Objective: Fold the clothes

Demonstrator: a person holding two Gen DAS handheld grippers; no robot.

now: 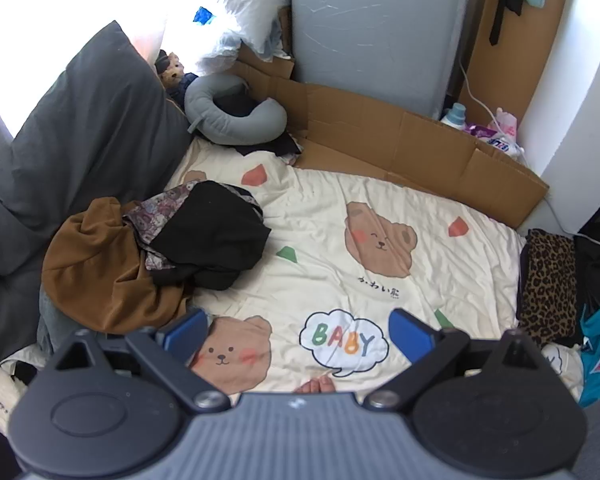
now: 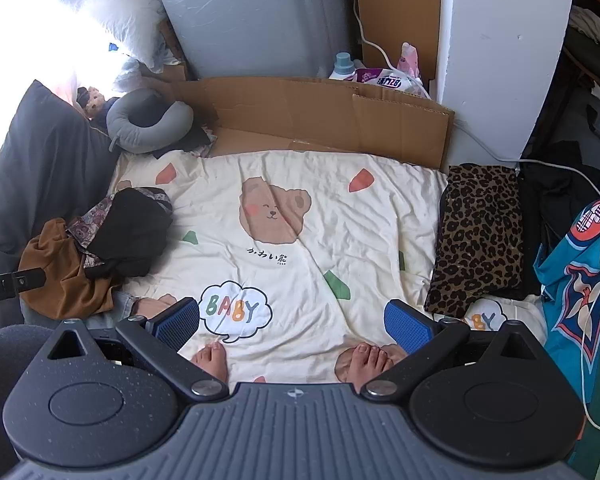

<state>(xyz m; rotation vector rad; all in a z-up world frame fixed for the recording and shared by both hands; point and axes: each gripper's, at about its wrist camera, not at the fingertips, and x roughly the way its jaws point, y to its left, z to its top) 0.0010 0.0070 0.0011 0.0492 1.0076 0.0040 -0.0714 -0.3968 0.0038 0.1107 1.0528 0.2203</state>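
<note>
We hold both tools above the near edge of the bed with nothing in either one. The left gripper (image 1: 296, 330) has its blue pads spread wide over the bear-print sheet (image 1: 332, 240), and the right gripper (image 2: 296, 320) is spread just as wide, with our bare toes (image 2: 214, 356) showing below it on the sheet. As we judge it, we are between garments: the middle of the sheet is bare, so the step in hand is fetching the next piece to fold.

That piece waits in the heap of unfolded clothes (image 1: 152, 252) ahead and to the left of the left gripper, near its left pad but not touching it. A brown garment (image 1: 92, 268) lies lowest and nearest, a black garment (image 1: 216, 236) is bunched on top toward the middle of the bed, and a patterned cloth (image 1: 156, 216) is tucked between them. To the right, just beyond the right gripper's right pad, a folded leopard-print piece (image 2: 476, 236) lies flat at the sheet's edge, which looks like finished work.

The next move, we think, calls for reaching left to the heap, closing on a single layer of the topmost black garment, and dragging it clear onto the bare sheet; the pieces are tangled, so one pull may bring another along. Beyond all this a cardboard sheet (image 1: 412, 148) runs along the bed's far edge.
</note>
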